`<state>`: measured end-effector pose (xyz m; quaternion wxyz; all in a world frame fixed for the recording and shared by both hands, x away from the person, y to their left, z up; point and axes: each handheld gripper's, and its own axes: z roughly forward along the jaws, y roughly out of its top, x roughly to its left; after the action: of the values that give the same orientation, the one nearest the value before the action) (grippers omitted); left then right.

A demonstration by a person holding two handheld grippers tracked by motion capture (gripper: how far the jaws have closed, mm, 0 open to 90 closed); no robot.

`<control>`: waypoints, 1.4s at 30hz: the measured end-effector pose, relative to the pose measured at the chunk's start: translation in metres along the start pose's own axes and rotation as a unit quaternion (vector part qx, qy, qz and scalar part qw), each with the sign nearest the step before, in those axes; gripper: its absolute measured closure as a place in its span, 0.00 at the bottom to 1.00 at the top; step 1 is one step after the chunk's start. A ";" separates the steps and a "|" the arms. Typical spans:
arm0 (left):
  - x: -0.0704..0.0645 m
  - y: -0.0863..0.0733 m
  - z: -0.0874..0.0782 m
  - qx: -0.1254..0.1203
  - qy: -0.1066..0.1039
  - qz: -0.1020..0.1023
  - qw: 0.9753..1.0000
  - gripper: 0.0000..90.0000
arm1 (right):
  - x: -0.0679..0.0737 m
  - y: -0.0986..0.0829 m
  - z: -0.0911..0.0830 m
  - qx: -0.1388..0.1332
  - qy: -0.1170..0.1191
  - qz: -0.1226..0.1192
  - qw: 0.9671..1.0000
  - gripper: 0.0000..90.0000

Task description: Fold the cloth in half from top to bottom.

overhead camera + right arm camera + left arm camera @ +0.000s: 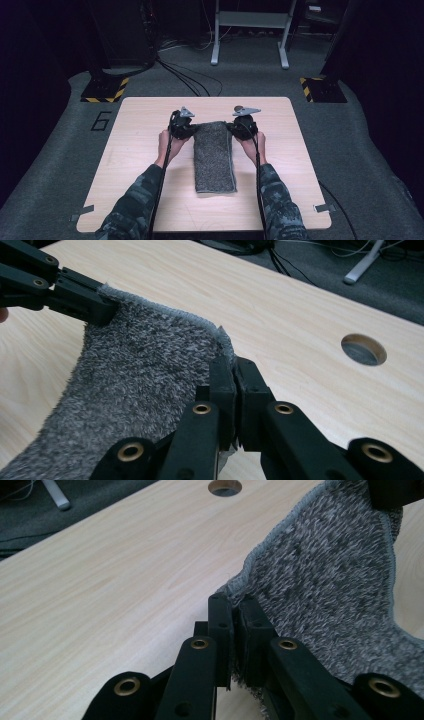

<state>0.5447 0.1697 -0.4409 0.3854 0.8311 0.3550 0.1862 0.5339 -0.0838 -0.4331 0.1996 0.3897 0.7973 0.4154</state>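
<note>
The left claw (192,129) sat at the far left corner of the folded grey fleecy towel (214,156), gripped by the person's left hand (169,145), whose camouflage sleeve (131,205) came in from the near edge. In the left gripper view its jaws were clenched on the towel's (330,580) hemmed edge, the cloth pinched between them and lifted a little off the wood. The towel lay as a long narrow strip near the middle of the pale wooden tabletop (135,165), running from the far side toward the person, its near end flat on the wood. The right claw (234,128) sat at the far right corner, held by the right hand (252,146). In the right gripper view its jaws were likewise clamped on the towel's (135,380) corner, with the left claw (107,307) biting the opposite corner farther off. A round hole (363,349) in the tabletop (280,325) lay just beyond the right claw.
</note>
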 end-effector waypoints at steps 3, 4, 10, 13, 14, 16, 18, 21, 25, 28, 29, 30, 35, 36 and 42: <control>0.001 0.005 -0.003 -0.008 0.002 0.006 1.000 0.95 | -0.002 0.006 -0.003 -0.007 0.000 -0.001 1.000 0.97; 0.002 0.007 -0.004 -0.006 0.002 0.009 1.000 0.95 | -0.002 0.008 -0.004 -0.009 -0.002 -0.002 1.000 0.97; 0.000 0.015 -0.011 -0.023 0.005 0.012 1.000 0.96 | -0.004 0.016 -0.011 -0.022 -0.008 -0.004 1.000 0.97; -0.003 0.017 -0.013 -0.025 0.010 0.019 0.999 0.95 | -0.005 0.017 -0.014 -0.030 -0.007 -0.003 1.000 0.97; -0.003 0.018 -0.014 -0.023 0.014 0.025 0.999 0.95 | -0.005 0.017 -0.015 -0.031 -0.007 -0.006 0.999 0.97; -0.003 0.020 -0.015 -0.027 0.022 0.029 0.999 0.96 | -0.005 0.019 -0.016 -0.033 -0.005 -0.010 0.999 0.97; -0.002 0.021 -0.015 -0.028 0.022 0.028 0.999 0.96 | -0.005 0.023 -0.015 -0.029 -0.008 -0.019 0.999 0.97; -0.001 0.020 -0.015 -0.028 0.021 0.021 0.999 0.96 | -0.005 0.026 -0.014 -0.028 -0.008 -0.022 0.999 0.97; -0.005 0.016 -0.018 -0.033 0.004 0.008 0.999 0.96 | -0.002 0.018 -0.016 -0.033 -0.004 -0.024 0.999 0.97; -0.014 0.007 -0.021 -0.030 -0.004 0.017 0.999 0.95 | 0.000 0.007 -0.020 -0.037 0.004 -0.019 0.999 0.97; -0.018 0.003 -0.022 -0.032 -0.006 0.019 0.999 0.95 | 0.001 0.002 -0.021 -0.036 0.006 -0.016 0.999 0.97; -0.021 0.000 -0.023 -0.033 -0.009 0.022 0.999 0.96 | 0.002 -0.003 -0.023 -0.036 0.008 -0.016 0.999 0.97; -0.034 -0.016 -0.026 -0.032 -0.027 0.028 0.999 0.95 | 0.010 -0.026 -0.031 -0.033 0.018 -0.024 0.999 0.97; -0.037 -0.019 -0.026 -0.029 -0.029 0.028 0.999 0.95 | 0.012 -0.031 -0.033 -0.031 0.018 -0.028 0.999 0.97; -0.050 -0.035 -0.026 -0.018 -0.047 0.032 0.998 0.95 | 0.020 -0.056 -0.036 -0.023 0.027 -0.031 0.999 0.97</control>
<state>0.4804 0.1624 -0.4531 0.4101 0.8431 0.3061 0.1653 0.4726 -0.1056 -0.4579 0.1996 0.3489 0.8042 0.4377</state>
